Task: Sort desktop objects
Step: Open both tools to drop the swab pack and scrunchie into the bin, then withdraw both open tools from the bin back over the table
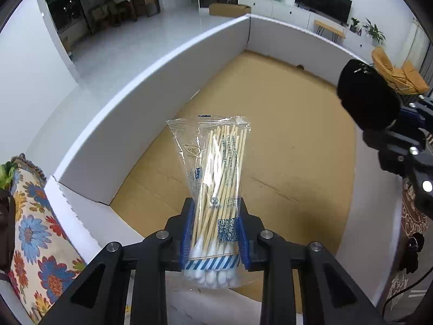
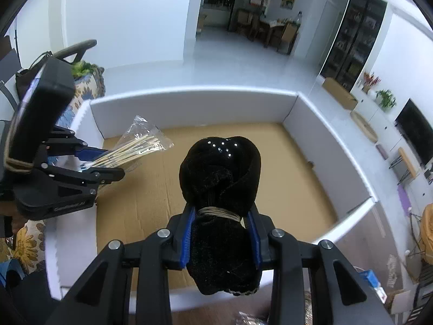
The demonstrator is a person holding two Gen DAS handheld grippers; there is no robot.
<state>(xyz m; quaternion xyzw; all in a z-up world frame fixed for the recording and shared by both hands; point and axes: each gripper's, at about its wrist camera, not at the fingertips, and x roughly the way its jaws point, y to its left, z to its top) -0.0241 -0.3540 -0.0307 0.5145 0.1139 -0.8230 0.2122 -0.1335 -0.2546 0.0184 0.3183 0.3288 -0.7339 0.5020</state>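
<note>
My left gripper (image 1: pixel 215 233) is shut on a clear bag of cotton swabs (image 1: pixel 216 178) with wooden sticks, held upright above the near edge of a white-walled cardboard box (image 1: pixel 151 89). My right gripper (image 2: pixel 220 235) is shut on a black velvet bundle (image 2: pixel 220 173) with small rhinestones and a wire band around its waist, held above the same box (image 2: pixel 189 103). The bundle also shows at the right of the left wrist view (image 1: pixel 365 94). The swab bag (image 2: pixel 135 146) and the left gripper (image 2: pixel 89 168) show at the left of the right wrist view.
The box floor (image 1: pixel 284 140) is bare brown cardboard. A floral cloth (image 1: pixel 35 230) lies left of the box. A TV (image 1: pixel 322 2), plants and an orange chair (image 1: pixel 397 73) stand in the room behind.
</note>
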